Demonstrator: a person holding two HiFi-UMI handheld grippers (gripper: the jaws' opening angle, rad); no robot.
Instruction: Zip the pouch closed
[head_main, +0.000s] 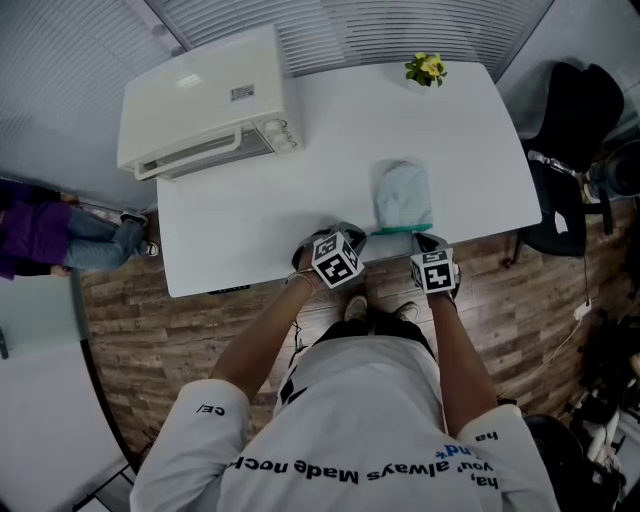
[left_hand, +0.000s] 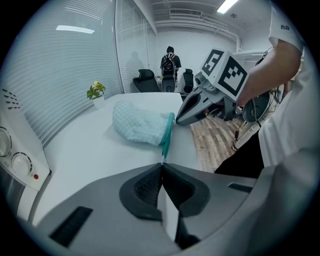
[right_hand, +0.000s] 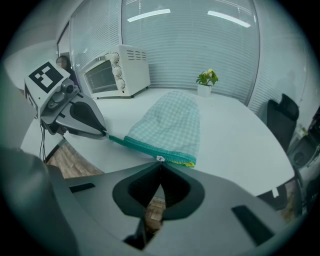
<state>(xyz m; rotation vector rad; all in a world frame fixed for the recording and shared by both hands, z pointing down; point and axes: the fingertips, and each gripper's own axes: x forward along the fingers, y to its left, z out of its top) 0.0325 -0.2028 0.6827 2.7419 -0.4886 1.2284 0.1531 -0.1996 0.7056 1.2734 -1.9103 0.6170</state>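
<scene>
Soft, light pouch (right_hand: 170, 122) on worktop (right_hand: 240, 135). At its mouth, left tool (left_hand: 161, 166) clenches the zip tape (right_hand: 142, 146), right tool (right_hand: 160, 165) the pull (right_hand: 160, 159).

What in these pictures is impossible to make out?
Head view: marker cubes hide where left gripper and right gripper meet the zipper.
Right gripper view: zipper teeth too small to judge closure.
Pouch contents: hidden by cloth.
Left gripper view: edge cuts off the oven.
</scene>
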